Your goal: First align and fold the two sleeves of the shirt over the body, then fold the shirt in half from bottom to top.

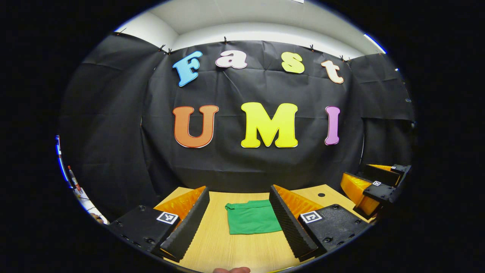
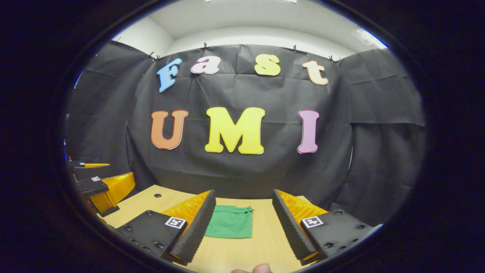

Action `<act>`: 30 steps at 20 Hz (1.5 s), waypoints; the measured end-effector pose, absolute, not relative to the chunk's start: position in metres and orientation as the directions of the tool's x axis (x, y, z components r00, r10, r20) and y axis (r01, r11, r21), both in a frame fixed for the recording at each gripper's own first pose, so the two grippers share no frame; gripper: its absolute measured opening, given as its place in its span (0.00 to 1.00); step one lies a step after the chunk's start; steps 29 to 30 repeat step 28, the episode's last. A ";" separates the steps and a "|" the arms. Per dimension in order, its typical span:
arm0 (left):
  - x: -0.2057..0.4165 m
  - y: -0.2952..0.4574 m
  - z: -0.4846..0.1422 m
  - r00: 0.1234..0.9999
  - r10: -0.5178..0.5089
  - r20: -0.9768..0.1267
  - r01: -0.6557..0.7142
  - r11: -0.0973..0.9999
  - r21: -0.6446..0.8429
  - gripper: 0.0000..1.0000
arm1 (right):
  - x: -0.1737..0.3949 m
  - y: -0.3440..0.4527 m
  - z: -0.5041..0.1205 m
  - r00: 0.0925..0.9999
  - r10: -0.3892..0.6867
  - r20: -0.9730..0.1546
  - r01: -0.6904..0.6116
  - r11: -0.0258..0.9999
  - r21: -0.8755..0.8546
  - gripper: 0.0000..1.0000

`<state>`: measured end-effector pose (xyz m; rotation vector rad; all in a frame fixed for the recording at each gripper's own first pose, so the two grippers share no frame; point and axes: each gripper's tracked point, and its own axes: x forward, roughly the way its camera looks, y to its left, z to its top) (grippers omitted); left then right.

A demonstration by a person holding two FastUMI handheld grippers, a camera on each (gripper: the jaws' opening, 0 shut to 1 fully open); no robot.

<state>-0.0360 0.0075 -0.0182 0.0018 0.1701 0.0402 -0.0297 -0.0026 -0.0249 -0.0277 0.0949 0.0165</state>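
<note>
Shirts: one, green, folded [image 1: 253, 222] [image 2: 230, 226]
Grippers: two [image 1: 238, 218] [image 2: 240, 218]
Tables: one, wooden [image 1: 235, 250]
Fingers per gripper: two

The left gripper [image 1: 239, 218] hovered level, its fingers spread wide with nothing between them. Beside it to the right, the right gripper [image 2: 242, 220] hung likewise, fingers parted and holding nothing.

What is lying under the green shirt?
The green shirt lies folded flat on the wooden table. Bare tabletop surrounds it. Whatever the cloth covers, including its own folded layers, cannot be seen.
</note>
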 end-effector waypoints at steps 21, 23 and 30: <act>-0.005 -0.010 -0.018 0.985 0.029 -0.172 -0.025 0.999 0.028 1.00 | 0.002 -0.010 -0.020 0.993 0.015 -0.117 -0.014 1.000 0.010 0.92; 0.000 -0.014 -0.017 0.985 0.026 -0.170 -0.022 1.000 0.022 1.00 | 0.007 -0.014 -0.017 0.993 0.011 -0.114 -0.009 1.000 0.014 0.92; 0.012 -0.022 -0.015 0.986 0.012 -0.167 -0.008 1.000 0.022 1.00 | 0.018 -0.018 -0.016 0.994 0.016 -0.110 -0.014 1.000 0.016 0.95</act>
